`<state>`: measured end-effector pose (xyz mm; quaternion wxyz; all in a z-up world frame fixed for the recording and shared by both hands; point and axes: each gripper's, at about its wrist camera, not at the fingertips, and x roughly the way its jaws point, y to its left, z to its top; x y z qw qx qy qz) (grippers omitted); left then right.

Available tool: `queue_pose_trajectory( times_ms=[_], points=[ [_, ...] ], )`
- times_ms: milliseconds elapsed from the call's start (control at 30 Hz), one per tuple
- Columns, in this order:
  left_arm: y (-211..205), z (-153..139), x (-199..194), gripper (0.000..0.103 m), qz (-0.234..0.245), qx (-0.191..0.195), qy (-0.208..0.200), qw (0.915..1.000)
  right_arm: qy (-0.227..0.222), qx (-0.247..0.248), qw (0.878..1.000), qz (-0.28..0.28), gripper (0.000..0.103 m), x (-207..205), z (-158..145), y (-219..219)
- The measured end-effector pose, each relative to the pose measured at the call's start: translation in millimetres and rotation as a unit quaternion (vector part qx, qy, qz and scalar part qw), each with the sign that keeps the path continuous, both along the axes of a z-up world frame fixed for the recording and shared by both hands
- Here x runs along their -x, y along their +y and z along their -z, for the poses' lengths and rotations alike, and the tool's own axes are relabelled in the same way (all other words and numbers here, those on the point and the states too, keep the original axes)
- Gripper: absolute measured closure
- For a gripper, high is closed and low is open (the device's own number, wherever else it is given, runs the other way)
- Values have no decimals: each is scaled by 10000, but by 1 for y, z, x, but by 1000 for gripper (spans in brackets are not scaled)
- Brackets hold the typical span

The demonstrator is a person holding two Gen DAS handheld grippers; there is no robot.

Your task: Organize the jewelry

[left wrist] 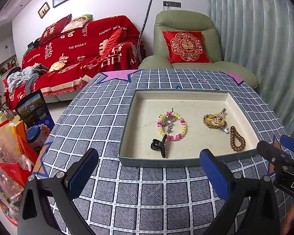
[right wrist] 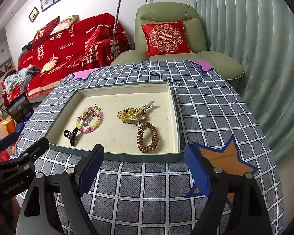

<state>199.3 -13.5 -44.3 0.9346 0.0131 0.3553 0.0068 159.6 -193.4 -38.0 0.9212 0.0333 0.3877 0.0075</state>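
Observation:
A shallow grey box with a cream floor (left wrist: 145,105) (right wrist: 166,98) lies on the checked tablecloth. Inside lie a pink and yellow bead bracelet (left wrist: 183,126) (right wrist: 96,126), a black claw clip (left wrist: 159,145) (right wrist: 71,135), a brown spiral hair tie (left wrist: 238,139) (right wrist: 149,137) and a tangle of yellow and brown bands with a star clip (left wrist: 215,119) (right wrist: 131,114). My left gripper (left wrist: 149,172) is open and empty, just in front of the box's near wall. My right gripper (right wrist: 145,168) is open and empty at the same wall, further right.
The right gripper shows at the right edge of the left wrist view (left wrist: 280,156); the left one shows at the left edge of the right wrist view (right wrist: 13,156). A green armchair (left wrist: 186,39) and a red sofa (left wrist: 78,54) stand behind the table. Bags (left wrist: 11,146) crowd the floor on the left.

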Motion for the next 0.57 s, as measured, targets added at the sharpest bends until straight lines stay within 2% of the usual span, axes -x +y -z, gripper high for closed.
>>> queue_pose_trajectory(
  times_ms=[367,567],
  points=[
    [3,1,1,0,28,119,-23,9999,3,1,10000,0,17,0,0,0],
    [2,-1,2,0,53,46,-87,9999,9,-3,10000,9,17,1,-1,0]
  ],
)
